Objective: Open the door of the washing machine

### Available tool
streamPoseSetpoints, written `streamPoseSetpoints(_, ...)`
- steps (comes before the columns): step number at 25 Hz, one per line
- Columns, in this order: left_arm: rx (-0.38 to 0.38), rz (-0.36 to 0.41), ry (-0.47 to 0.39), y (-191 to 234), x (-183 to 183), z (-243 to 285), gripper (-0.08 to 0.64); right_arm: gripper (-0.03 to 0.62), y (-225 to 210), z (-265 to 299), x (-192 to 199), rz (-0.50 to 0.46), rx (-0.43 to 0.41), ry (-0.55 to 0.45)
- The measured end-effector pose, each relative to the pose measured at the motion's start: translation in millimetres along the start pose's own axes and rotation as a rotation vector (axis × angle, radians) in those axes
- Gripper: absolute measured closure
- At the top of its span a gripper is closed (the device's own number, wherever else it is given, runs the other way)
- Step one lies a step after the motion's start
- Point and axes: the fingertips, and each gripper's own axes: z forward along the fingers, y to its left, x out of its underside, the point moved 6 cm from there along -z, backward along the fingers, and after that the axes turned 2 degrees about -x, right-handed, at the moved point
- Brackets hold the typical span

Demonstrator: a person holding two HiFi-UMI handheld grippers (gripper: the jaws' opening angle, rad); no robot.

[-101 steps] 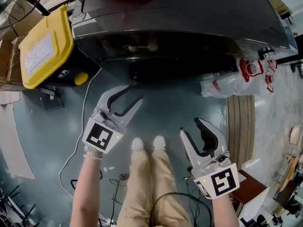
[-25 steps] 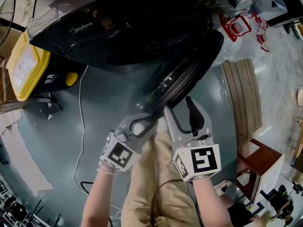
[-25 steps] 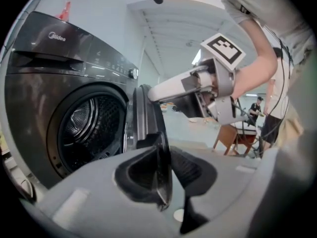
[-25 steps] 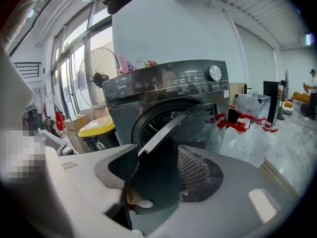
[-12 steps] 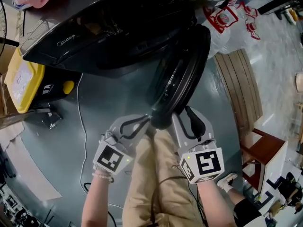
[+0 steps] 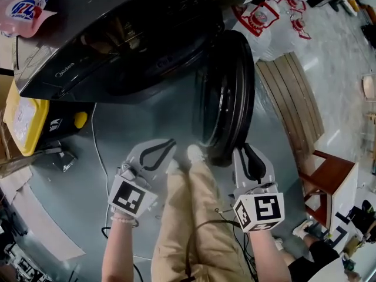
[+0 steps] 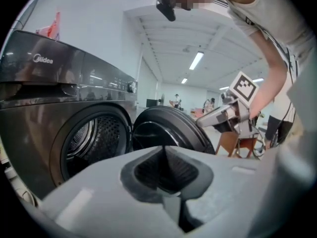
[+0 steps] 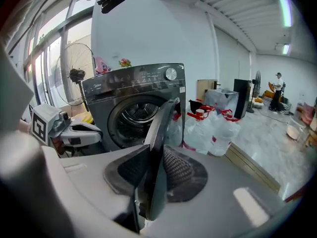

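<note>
The dark front-loading washing machine (image 6: pixel 117 40) fills the top of the head view. Its round door (image 6: pixel 226 93) stands swung out, edge-on. My right gripper (image 6: pixel 239 153) has just been closing and is shut on the door's free rim; in the right gripper view the door edge (image 8: pixel 163 128) sits between the pads (image 8: pixel 181 170). My left gripper (image 6: pixel 170 147) hangs left of the door, away from it. Its jaws have just been closing, with nothing between them. From the left gripper view the open drum (image 7: pixel 89 138) and the door's inner face (image 7: pixel 166 130) show.
A yellow-lidded bin (image 6: pixel 23 119) stands left of the machine, and a white cable (image 6: pixel 97 157) runs over the floor. Bagged bottles (image 6: pixel 264 16), a wooden board (image 6: pixel 294 98) and a brown stool (image 6: pixel 332 181) lie to the right. The person's legs (image 6: pixel 188 210) stand between the grippers.
The door has swung further open to the right, and my right gripper went right with it. My left gripper's jaws have come together, and it has drawn clear of the door.
</note>
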Motion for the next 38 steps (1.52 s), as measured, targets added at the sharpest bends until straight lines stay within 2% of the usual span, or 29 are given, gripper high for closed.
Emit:
streamPoseSetpoints(14,0.050,0.028,0.023,2,-11,17,0.561,0.530,-86,-31,6,0.019,0.294,-0.005)
streamPoseSetpoints(21,0.038,0.020,0.017,7,-16,19,0.563,0.563,-130,-35,4,0.038,0.390,-0.022)
streamPoseSetpoints(25,0.014,0.015,-0.002,11,-26,14,0.565,0.566,-149,-35,-1,-0.008,0.417,-0.005)
streamPoseSetpoints(28,-0.001,0.015,-0.013,15,-40,6,0.565,0.566,-147,-36,-12,-0.034,0.399,-0.004)
streamPoseSetpoints(31,-0.025,0.005,-0.026,22,-60,-7,0.565,0.566,-127,-35,-34,-0.062,0.332,-0.025)
streamPoseSetpoints(38,-0.144,0.042,-0.062,28,-126,-71,0.565,0.566,-41,-32,-115,-0.161,0.036,-0.113)
